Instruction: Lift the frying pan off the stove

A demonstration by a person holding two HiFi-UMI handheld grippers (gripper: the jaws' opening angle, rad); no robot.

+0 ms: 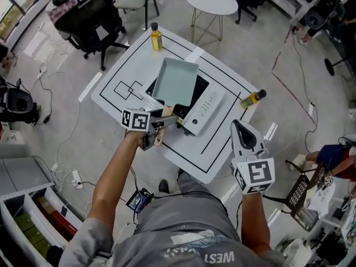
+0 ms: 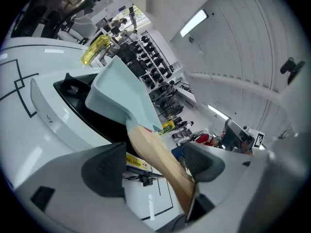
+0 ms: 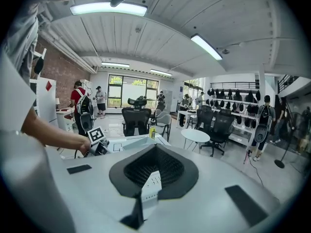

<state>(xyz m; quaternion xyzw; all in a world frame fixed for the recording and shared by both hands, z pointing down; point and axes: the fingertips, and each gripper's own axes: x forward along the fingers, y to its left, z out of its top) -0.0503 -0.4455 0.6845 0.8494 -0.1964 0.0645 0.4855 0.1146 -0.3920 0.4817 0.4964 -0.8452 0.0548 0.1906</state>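
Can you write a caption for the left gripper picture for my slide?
Open left gripper straddles the wooden handle of the frying pan on the stove.

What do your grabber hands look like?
The left gripper and right gripper are white shells with black textured pads, each carrying a cube of black-and-white square markers. The person wears a grey short-sleeved shirt with white print.

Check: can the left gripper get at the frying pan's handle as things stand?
Likely yes: the left gripper has its fingers open either side of the wooden handle, nothing in the way.
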